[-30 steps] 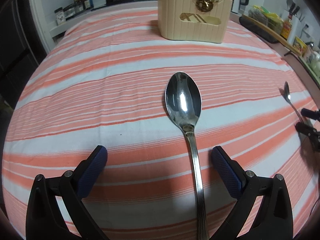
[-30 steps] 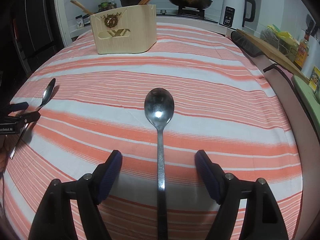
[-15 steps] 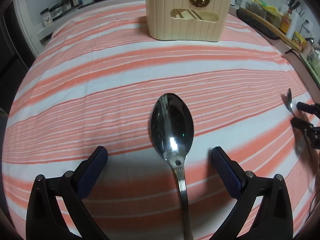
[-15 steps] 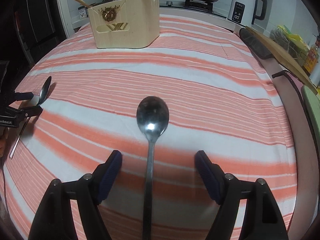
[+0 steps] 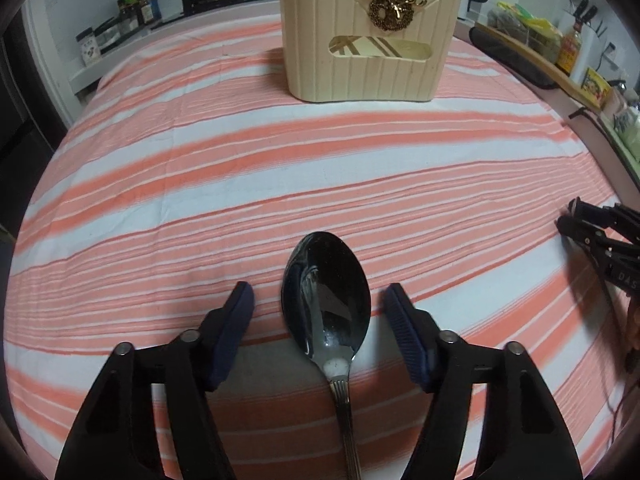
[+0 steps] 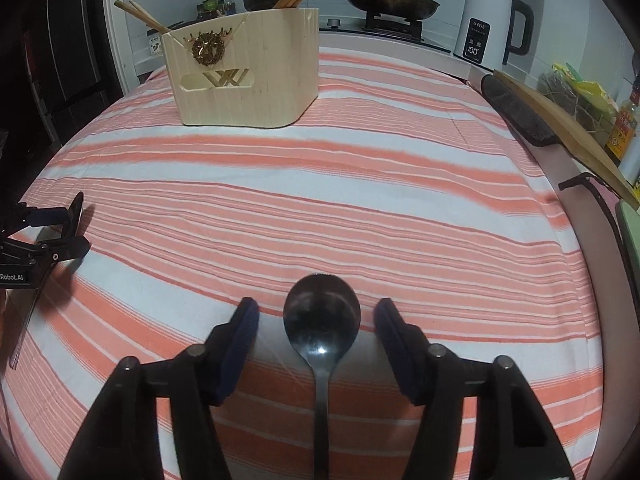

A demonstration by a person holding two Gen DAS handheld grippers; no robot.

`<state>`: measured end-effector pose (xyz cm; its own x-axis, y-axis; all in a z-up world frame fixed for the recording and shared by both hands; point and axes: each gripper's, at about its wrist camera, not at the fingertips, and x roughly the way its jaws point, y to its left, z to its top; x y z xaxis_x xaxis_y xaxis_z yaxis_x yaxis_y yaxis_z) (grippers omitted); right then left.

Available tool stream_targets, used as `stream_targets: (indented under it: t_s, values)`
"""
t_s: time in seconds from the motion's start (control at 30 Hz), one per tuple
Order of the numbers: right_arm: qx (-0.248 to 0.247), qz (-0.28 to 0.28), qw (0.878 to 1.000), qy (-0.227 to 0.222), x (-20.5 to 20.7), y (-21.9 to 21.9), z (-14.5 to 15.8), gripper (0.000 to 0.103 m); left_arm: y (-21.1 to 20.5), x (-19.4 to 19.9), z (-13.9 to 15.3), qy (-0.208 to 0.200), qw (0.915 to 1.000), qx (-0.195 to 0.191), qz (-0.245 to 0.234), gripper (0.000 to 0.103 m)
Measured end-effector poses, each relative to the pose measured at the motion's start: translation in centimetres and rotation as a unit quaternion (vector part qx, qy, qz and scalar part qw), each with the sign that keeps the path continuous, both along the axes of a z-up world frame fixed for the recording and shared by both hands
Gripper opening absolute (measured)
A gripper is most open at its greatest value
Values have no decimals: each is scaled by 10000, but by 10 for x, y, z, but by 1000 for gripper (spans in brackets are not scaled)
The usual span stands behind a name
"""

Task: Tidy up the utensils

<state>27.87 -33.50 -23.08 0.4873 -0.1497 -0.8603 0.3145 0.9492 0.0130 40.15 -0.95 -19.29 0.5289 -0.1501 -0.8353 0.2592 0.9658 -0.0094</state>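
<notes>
In the left wrist view a steel spoon [image 5: 326,304] lies on the striped cloth, bowl between my left gripper's [image 5: 320,304] open blue pads [image 5: 236,320], which stand apart from it. In the right wrist view a second steel spoon [image 6: 322,322] lies the same way between my open right gripper [image 6: 316,320]. A cream utensil holder [image 5: 368,40] with chopsticks stands at the far side; it also shows in the right wrist view [image 6: 248,72]. Each gripper shows at the edge of the other's view.
The striped tablecloth [image 6: 360,184] covers the table. A stove with a pan [image 6: 390,0], a white kettle [image 6: 490,26] and jars stand behind. A wooden board [image 6: 560,128] and a dark mat lie along the right edge. The left gripper [image 6: 40,240] is at far left.
Both grippers have moved forward and down along their spoons, so each spoon's bowl now lies between the pads. Both jaws have narrowed but stay open.
</notes>
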Motion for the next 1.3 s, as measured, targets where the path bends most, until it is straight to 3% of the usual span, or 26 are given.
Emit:
stream_targets:
  t_s: [0.03, 0.2, 0.6, 0.97, 1.3]
  values:
    - [-32, -17, 10000, -9, 1, -1, 0, 36, 1, 1, 1, -37, 10000, -71, 1, 42]
    - [102, -69, 9995, -276, -3, -2, 7, 36, 8, -6, 11, -133, 9991, -387, 97, 42]
    - [49, 188, 9914, -1296, -56, 24, 88, 36, 15, -72, 82, -1061, 9910, -813, 26, 42]
    - [145, 257, 9846, -1724, -77, 38, 115, 36, 15, -106, 105, -1330, 9858, -1022, -35, 42]
    - [140, 371, 9790, -2000, -82, 47, 140, 36, 11, -114, 122, -1553, 9810, -1153, -150, 42]
